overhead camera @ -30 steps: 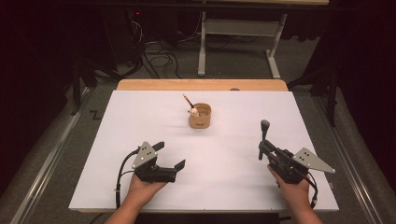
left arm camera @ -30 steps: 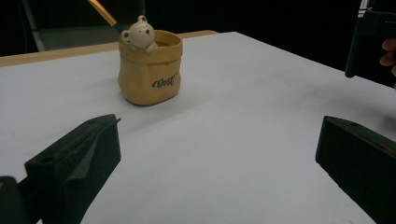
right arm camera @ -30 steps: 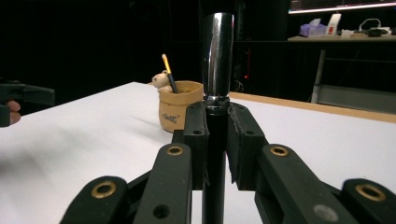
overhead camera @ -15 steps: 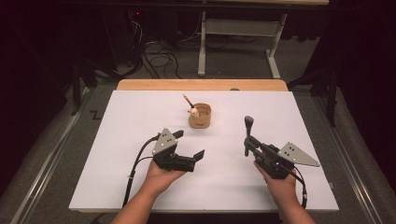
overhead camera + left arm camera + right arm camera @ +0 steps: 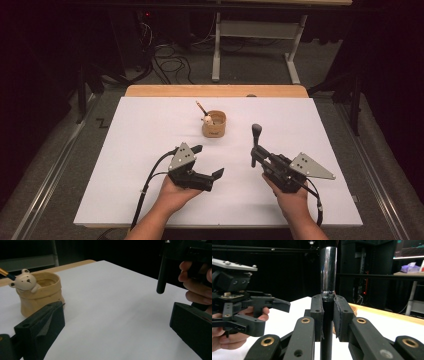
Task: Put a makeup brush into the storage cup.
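A lab — floor cables [image 5: 172, 62], equipment racks [image 5: 359, 277], a glowing monitor [image 5: 409, 248].

We find the tan bear-faced pot [image 5: 214, 124] toward the white tabletop's [image 5: 125, 150] far middle, left claw [image 5: 208, 162] before it, right claw [image 5: 255, 156] rightward gripping a black rod [image 5: 256, 137].

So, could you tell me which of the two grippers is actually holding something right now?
The right gripper: its jaws are clamped on an upright black and chrome rod. The left gripper has its jaws spread wide apart with nothing between them.
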`<state>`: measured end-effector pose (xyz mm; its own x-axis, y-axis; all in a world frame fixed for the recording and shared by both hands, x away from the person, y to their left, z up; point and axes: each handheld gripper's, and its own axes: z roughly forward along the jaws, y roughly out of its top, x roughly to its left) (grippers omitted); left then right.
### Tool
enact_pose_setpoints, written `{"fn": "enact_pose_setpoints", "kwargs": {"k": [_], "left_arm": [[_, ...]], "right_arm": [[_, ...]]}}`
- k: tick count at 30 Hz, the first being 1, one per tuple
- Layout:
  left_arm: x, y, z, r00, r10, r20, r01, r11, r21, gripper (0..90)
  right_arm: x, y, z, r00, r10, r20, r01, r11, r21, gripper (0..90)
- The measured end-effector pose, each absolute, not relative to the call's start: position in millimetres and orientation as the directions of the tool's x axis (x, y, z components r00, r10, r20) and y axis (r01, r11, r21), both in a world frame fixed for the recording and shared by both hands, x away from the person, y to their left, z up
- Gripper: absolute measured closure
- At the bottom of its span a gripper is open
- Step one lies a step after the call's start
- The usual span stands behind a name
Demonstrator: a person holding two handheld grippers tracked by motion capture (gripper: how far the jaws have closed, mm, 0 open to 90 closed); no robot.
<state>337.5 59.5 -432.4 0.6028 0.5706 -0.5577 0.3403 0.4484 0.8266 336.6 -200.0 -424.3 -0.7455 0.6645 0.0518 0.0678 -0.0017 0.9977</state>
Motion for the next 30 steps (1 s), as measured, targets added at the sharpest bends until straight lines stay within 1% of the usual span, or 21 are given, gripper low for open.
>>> {"fn": "enact_pose_setpoints", "kwargs": {"k": [4,11,21,30], "left_arm": [[335,56,-432,0.611,0.553,-0.567,0.354,0.45,0.82,2.2],[334,56,-430,0.611,0.534,-0.584,0.363,0.467,0.806,4.4],[331,57,-428,0.623,0.505,-0.597,0.369,0.484,0.794,10.8],[329,60,-423,0.623,0.491,-0.609,0.365,0.506,0.782,12.9]], "right_arm": [[333,-193,-434,-0.759,0.65,0.035,0.067,0.024,0.997,80.3],[331,-179,-446,-0.782,0.622,0.041,0.095,0.053,0.994,80.3],[331,-168,-456,-0.803,0.595,0.024,0.104,0.1,0.99,80.3],[328,-163,-459,-0.806,0.591,0.033,0.114,0.1,0.988,80.3]]}}
